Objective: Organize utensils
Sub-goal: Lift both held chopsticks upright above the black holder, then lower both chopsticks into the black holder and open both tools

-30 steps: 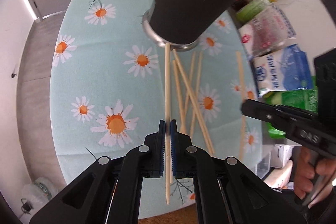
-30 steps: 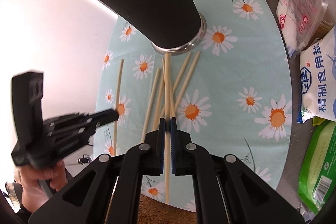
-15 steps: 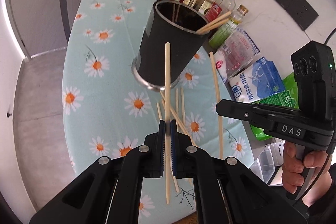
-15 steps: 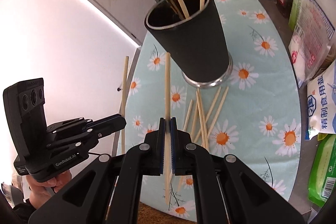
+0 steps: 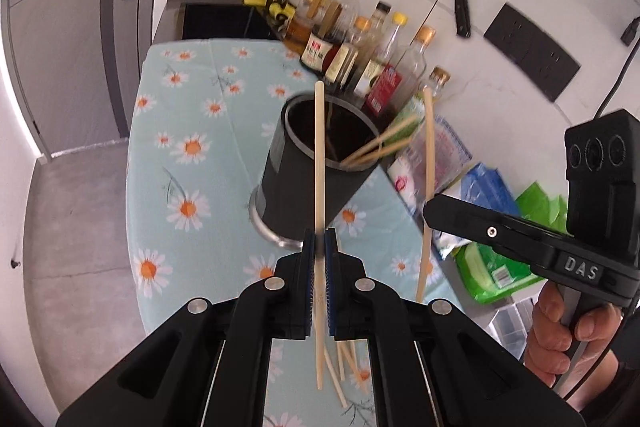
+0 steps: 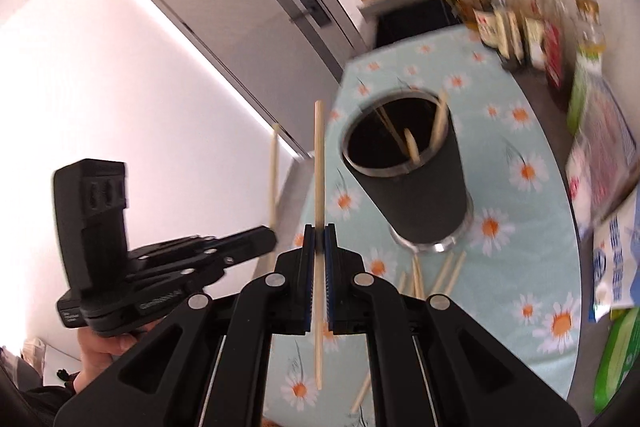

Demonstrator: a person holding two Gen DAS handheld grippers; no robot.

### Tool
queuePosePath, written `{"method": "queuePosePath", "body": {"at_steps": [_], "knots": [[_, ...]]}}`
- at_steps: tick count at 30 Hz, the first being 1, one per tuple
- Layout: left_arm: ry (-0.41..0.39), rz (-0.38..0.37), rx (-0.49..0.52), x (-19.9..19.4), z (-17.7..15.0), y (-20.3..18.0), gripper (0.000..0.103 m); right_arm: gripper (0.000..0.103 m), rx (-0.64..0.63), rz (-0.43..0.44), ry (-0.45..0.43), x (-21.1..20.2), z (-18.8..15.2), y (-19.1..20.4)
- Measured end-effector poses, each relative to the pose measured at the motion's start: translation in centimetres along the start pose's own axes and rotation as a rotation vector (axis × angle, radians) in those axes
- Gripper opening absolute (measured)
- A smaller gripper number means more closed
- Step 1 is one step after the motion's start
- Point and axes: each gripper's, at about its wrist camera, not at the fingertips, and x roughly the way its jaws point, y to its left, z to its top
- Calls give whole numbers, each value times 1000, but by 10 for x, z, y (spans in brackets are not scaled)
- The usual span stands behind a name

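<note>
Currently each gripper, left gripper (image 5: 319, 247) and right gripper (image 6: 319, 241), clamps one chopstick (image 5: 319, 155) upright, aimed at the cup (image 5: 316, 163) ahead for insertion.

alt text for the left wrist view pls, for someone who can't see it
The left gripper holds a wooden chopstick between shut jaws, raised in front of a black utensil cup on a daisy-print tablecloth. The right gripper holds a second chopstick beside it; more chopsticks lie loose below, and sauce bottles stand behind the cup.
</note>
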Motion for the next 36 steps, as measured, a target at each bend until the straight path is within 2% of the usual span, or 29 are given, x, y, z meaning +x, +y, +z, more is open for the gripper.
{"method": "queuePosePath", "body": {"at_steps": [5,10,14,18,23,27,32,36], "knots": [[-115,-59,26,-15,23,-4,4,6,-90,-6,-87,-8,23,18],[-245,-103,52,-30,44,-6,4,6,-128,-22,-145,-10,46,22],[-311,-132,53,-31,61,-4,4,6,-134,-37,-186,-10,64,18],[-380,-150,83,-31,71,-6,4,6,-145,-93,-270,-12,79,9],[-464,-192,71,-29,86,-5,4,6,-125,-112,-349,-13,96,-10],[-541,-185,109,-24,92,-7,4,6,-118,-127,-392,-11,105,-23],[-553,-161,111,-5,100,-2,4,6,-177,-166,-431,-6,108,-24],[-531,-135,115,14,101,-1,4,6,-178,-179,-420,4,106,-29]]}}
